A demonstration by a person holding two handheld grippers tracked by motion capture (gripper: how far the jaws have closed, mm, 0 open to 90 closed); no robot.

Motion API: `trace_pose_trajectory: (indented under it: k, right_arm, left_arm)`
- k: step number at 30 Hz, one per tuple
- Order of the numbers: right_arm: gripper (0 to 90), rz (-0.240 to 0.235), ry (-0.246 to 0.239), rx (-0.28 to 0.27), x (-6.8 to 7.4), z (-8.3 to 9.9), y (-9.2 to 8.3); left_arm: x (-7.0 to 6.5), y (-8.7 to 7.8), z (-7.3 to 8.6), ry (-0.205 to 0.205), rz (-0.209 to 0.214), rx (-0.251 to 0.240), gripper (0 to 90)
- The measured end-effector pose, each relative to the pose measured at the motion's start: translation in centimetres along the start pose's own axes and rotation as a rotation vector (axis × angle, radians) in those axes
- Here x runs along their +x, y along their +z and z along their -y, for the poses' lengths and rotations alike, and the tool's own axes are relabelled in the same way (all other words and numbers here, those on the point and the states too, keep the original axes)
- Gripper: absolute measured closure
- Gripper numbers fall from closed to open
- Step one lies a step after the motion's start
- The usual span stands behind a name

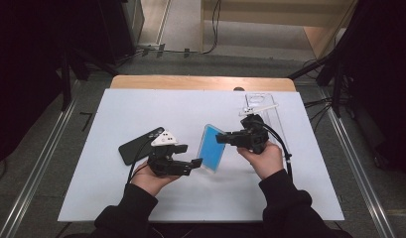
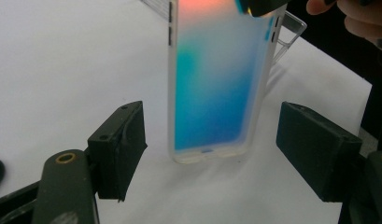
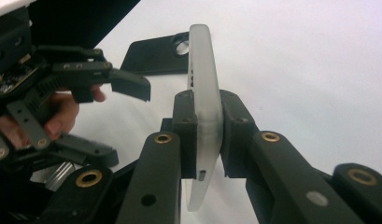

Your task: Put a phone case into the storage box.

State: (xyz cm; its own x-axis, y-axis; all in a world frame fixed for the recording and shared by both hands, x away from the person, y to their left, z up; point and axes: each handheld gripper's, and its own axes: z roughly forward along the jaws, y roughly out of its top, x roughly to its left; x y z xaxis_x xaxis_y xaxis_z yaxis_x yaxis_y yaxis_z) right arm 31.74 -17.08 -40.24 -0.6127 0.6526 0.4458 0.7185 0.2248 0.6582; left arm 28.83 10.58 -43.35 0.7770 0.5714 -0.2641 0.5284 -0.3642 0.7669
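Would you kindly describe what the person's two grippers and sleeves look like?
Both grippers are black, each with two jaws ending in blocky black pads and brass-coloured rivets at the joints. The left gripper carries a grey three-cornered plate on top; a black cable trails from the right gripper. The person wears black long sleeves.

Overhead cam looking forward and down across the whole white table (image 1: 116, 198). Two more riding on the grippers, close in, aimed along their own jaws. Left one facing the phone case (image 2: 212, 79) flat-on, right one edge-on (same case (image 3: 205, 93), opposite ends). Case also mid-table from above (image 1: 213, 148).
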Motion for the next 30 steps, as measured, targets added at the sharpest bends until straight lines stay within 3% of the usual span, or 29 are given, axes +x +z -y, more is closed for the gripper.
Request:
trace_pose_trajectory:
  k: [2,6,7,9,14,18,30]
  right_arm:
    - [76.7,-0.004,-0.017,0.000,0.0,0.1,-0.1]
    - [76.7,-0.002,-0.053,0.006,0.1,0.3,-0.4]
    - [76.7,0.000,-0.061,0.006,0.1,0.3,-0.5]
    - [76.7,-0.005,-0.074,0.010,0.2,0.4,-0.7]
    - [76.7,-0.008,-0.126,0.015,0.4,0.6,-1.1]
    - [76.7,-0.031,-0.161,0.014,0.4,0.7,-1.3]
    - [76.9,-0.140,-0.305,0.062,1.6,0.6,-1.1]
  left_arm:
    - [0.1,0.0,-0.1,0.001,-0.011,0.026,24.0]
    - [0.7,-0.1,-0.6,-0.054,-0.053,0.053,24.0]
    - [1.0,-0.2,-0.7,-0.062,-0.025,0.066,24.0]
    - [1.1,-0.5,-0.8,-0.068,-0.010,0.072,26.2]
    - [1.1,-0.9,-1.3,-0.020,0.027,0.078,28.0]
    - [0.9,-1.1,-1.8,0.046,0.034,0.100,28.2]
    - [1.0,-2.1,-3.0,0.079,0.204,0.064,34.9]
